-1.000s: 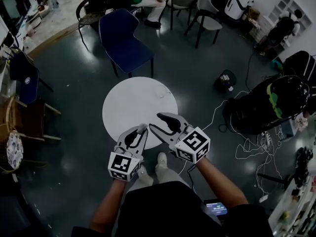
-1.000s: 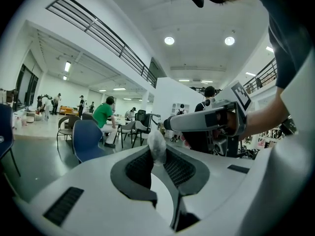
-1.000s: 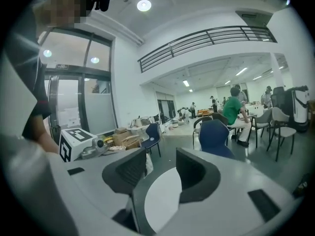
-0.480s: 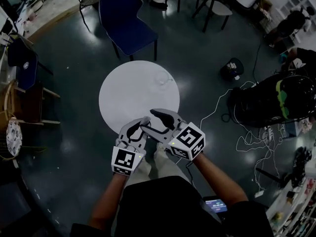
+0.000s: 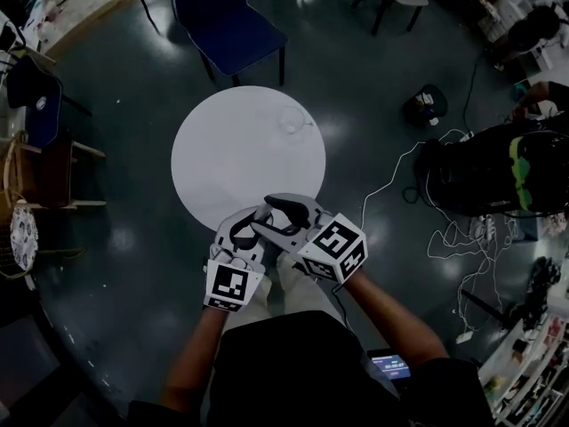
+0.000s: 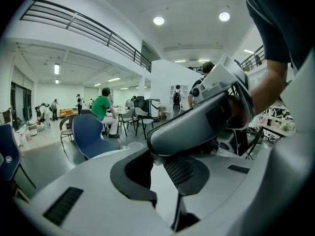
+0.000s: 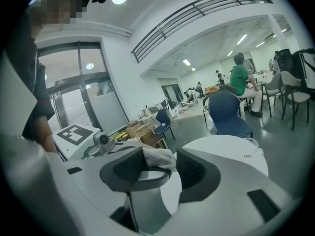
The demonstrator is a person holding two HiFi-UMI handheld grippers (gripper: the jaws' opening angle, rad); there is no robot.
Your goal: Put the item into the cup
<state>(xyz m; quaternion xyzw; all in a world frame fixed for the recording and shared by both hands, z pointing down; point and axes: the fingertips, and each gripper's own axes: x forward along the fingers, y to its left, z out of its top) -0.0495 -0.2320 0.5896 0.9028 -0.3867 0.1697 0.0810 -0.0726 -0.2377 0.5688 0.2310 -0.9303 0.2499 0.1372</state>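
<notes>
Now the right claw (image 7: 152,173), brought across the left claw (image 6: 160,171), is closing around the item (image 7: 158,157) the latter is grasping, apparently beginning a handover toward the cup (image 5: 292,121).

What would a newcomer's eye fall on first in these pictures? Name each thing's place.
The round white table glows in the middle of the dark floor, with a clear cup near its far right edge. At its near edge the two tongs cross: the left tongs pinch a white wad, and the right tongs are closing around it, not yet touching.
</notes>
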